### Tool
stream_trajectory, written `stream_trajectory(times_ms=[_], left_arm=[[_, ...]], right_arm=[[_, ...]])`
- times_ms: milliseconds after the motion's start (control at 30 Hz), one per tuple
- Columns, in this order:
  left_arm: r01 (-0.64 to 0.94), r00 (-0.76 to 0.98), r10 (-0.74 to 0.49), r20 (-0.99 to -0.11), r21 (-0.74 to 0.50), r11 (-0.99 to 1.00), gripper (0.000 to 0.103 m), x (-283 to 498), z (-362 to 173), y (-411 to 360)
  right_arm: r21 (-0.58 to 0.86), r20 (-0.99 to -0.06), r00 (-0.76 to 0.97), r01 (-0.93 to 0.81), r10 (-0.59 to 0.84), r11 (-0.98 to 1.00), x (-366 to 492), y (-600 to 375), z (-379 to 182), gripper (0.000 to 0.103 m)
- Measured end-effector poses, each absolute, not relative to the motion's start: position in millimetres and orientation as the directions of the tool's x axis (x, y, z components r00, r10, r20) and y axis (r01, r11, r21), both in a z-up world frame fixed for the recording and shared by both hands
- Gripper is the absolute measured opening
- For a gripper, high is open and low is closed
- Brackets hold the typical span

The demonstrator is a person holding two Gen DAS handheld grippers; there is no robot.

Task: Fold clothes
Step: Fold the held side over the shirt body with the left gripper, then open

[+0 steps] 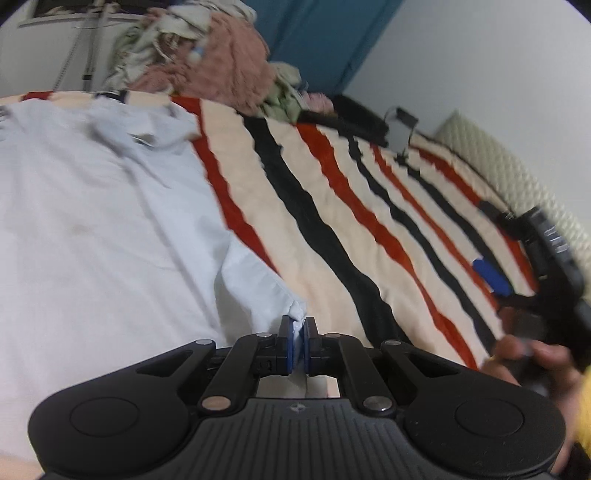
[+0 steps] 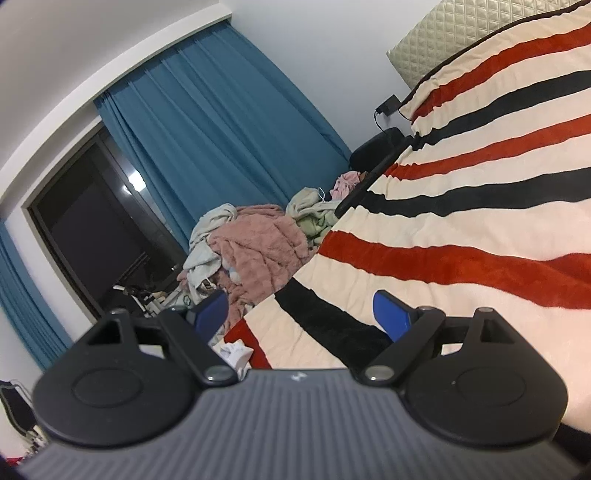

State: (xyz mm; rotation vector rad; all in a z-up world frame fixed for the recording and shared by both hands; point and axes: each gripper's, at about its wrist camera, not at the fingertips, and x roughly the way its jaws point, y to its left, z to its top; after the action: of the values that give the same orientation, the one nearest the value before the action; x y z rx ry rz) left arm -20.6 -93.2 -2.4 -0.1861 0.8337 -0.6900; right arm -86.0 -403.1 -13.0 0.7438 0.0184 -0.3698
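The left gripper (image 1: 299, 345) pinches a corner of the white shirt (image 1: 103, 236) at six o'clock on the striped bed (image 1: 332, 236). The cloth looks light and limp, best held by corners; the right gripper (image 2: 301, 314) hangs wide open and empty.

One white shirt (image 1: 103, 229) lies spread on the one bed, which is covered by a single striped blanket (image 1: 332, 206) in cream, red and black. At the bed's far edge sits one heap of unfolded clothes (image 2: 255, 247), in which individual pieces cannot be counted, though pink, pale green and off-white fabrics show. Two grippers are in view, the left gripper (image 1: 297, 332) and the right gripper (image 2: 301, 314), along with one hand (image 1: 532, 365), two blue curtains (image 2: 218, 129) flanking one window, and one quilted headboard (image 2: 454, 33).
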Motion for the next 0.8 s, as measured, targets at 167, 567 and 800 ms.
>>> stream_trajectory(times_ms=[167,567,800], left_arm=[[0.404,0.482,-0.551,-0.681,-0.384,0.83,0.005,-30.4,-13.4,-29.2],[0.265,0.434,-0.348,-0.831,-0.252,0.931,0.006,-22.2,-63.3,22.9],[0.235,0.424,-0.435,-0.794,-0.368,0.9,0.045,-27.6,-55.7,37.2]], right_arm=[[0.634,-0.166,0.937,0.339,-0.307,0.695,-79.8,-393.7,-9.9,0.088],[0.512,-0.206,0.948,0.317,-0.244,0.799,-64.8,-357.0,-1.4,0.088],[0.473,-0.236,0.954,0.279,-0.185,0.836,-58.2,-340.7,-2.1,0.088]])
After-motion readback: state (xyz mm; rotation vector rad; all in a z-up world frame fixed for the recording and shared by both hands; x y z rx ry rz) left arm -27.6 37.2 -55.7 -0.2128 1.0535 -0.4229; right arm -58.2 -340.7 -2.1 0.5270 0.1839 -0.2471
